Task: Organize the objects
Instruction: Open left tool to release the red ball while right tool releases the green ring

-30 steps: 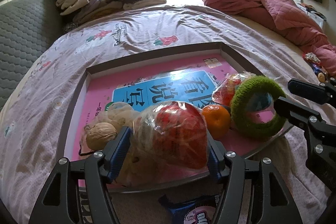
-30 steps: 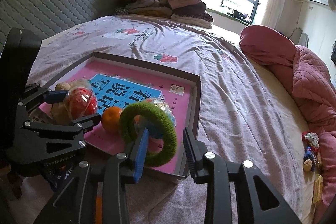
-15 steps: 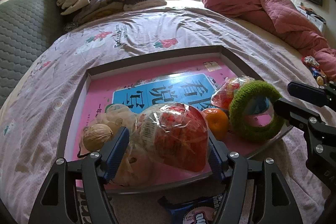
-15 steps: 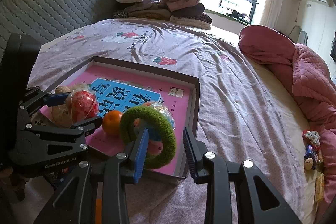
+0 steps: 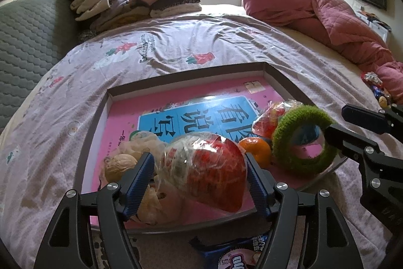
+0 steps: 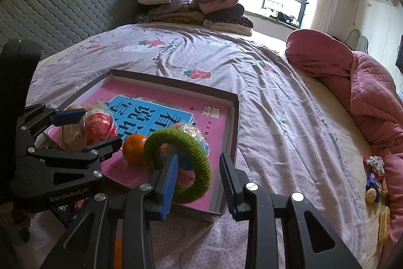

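Left wrist view showed the left hand-held gripper [image 5: 199, 183] clamped on the wrapped red fruit [image 5: 209, 178] over the tray [image 5: 176, 73], likely for placement. Lower centre of the right view, the right hand-held gripper [image 6: 199, 179] stood released, one finger through the green ring [image 6: 186, 158].

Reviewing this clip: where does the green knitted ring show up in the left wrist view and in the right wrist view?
Left wrist view: green knitted ring stands at right of centre, in the tray's near right corner, beside the orange.
Right wrist view: the ring is at lower centre, between the right gripper's open fingers.
Shared landmark: the orange, just left of the ring.
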`<action>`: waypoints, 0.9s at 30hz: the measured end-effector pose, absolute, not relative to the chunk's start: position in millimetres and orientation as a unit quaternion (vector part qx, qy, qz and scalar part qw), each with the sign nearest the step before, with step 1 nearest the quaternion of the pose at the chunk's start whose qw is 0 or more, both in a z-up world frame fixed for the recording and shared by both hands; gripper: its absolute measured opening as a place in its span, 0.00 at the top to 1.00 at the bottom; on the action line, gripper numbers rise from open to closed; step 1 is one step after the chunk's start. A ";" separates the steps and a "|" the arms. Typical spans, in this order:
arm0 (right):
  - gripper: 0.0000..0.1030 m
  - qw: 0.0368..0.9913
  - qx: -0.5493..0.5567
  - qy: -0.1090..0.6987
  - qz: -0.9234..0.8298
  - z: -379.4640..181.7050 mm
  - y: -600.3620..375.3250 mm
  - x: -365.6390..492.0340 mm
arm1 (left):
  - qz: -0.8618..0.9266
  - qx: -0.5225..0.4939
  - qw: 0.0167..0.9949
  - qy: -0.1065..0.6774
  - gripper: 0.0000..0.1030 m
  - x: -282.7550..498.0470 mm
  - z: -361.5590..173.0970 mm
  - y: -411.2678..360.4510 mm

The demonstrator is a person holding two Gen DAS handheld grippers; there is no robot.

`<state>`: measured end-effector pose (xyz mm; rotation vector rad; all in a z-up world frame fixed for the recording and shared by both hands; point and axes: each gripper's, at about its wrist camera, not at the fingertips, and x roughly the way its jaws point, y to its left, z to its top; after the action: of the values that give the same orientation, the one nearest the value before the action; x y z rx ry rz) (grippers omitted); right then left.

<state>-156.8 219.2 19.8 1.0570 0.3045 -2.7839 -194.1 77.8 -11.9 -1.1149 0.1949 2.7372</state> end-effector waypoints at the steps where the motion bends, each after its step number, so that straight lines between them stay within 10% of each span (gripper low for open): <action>1: 0.67 0.074 0.351 0.100 -0.928 20.1 219.5 -156.8 | 0.921 -0.373 0.089 0.065 0.29 -193.5 -10.4 77.5; 27: 0.55 0.080 0.331 0.085 -0.937 32.1 222.0 -152.3 | 0.930 -0.357 0.074 0.053 0.29 -188.8 16.4 65.9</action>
<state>-152.3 222.0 32.1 0.9897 0.2538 -2.8019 -188.8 65.9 16.4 -1.0714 0.1596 2.7897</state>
